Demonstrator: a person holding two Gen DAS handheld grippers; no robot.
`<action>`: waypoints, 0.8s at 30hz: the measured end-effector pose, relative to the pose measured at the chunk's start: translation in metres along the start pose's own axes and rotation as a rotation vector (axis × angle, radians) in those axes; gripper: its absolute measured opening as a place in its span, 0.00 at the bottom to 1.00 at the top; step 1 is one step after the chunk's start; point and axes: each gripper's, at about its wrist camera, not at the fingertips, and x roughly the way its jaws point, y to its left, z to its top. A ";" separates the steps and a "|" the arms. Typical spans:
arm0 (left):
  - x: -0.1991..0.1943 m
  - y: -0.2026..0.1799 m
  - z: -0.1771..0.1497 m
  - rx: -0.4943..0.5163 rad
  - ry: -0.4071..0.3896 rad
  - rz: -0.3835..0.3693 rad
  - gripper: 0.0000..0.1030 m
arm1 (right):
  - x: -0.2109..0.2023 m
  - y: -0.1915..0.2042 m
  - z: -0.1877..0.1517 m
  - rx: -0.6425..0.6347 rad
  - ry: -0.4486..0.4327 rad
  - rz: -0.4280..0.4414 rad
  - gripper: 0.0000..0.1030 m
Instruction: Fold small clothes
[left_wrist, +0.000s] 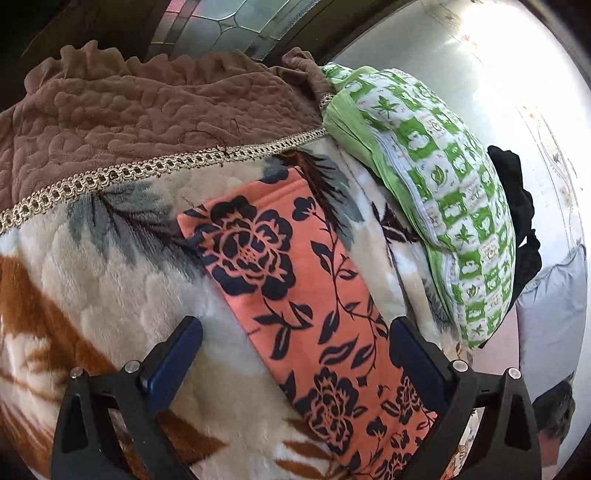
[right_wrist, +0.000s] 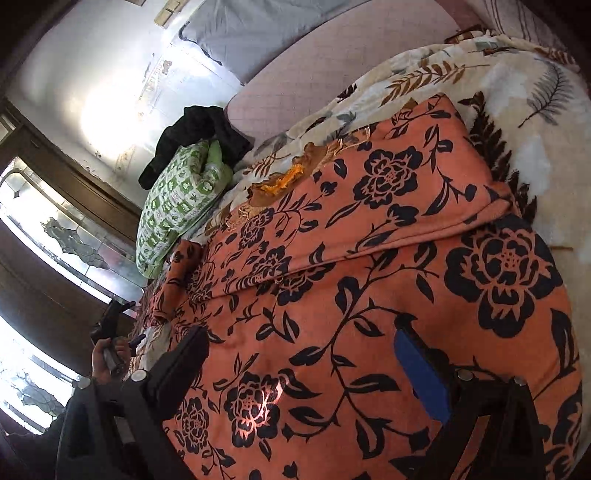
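Note:
An orange garment with a dark floral print (right_wrist: 369, 266) lies spread on a cream leaf-print blanket (right_wrist: 524, 122), with one part folded over itself. Its sleeve or narrow end (left_wrist: 288, 280) stretches across the blanket in the left wrist view. My left gripper (left_wrist: 295, 332) is open, its blue-padded fingers astride that narrow end, holding nothing. My right gripper (right_wrist: 303, 350) is open just above the garment's broad part. The left gripper also shows in the right wrist view (right_wrist: 118, 332), at the garment's far left end.
A green-and-white patterned pillow (left_wrist: 443, 206) lies beside the garment, with a black cloth (left_wrist: 517, 206) behind it. A brown quilted cover (left_wrist: 147, 110) with gold trim borders the blanket. A grey pillow (right_wrist: 258, 33) and pink sheet (right_wrist: 332, 74) lie further off by a white wall.

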 end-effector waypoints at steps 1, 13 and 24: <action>0.001 0.000 0.000 0.007 -0.009 -0.003 0.97 | 0.001 -0.001 0.001 0.000 0.003 -0.005 0.99; 0.013 0.013 0.026 -0.086 -0.008 0.143 0.04 | 0.007 -0.005 0.003 0.004 0.012 -0.009 0.98; -0.135 -0.279 -0.156 0.849 -0.257 -0.187 0.04 | -0.020 -0.019 0.009 0.086 -0.096 -0.008 0.99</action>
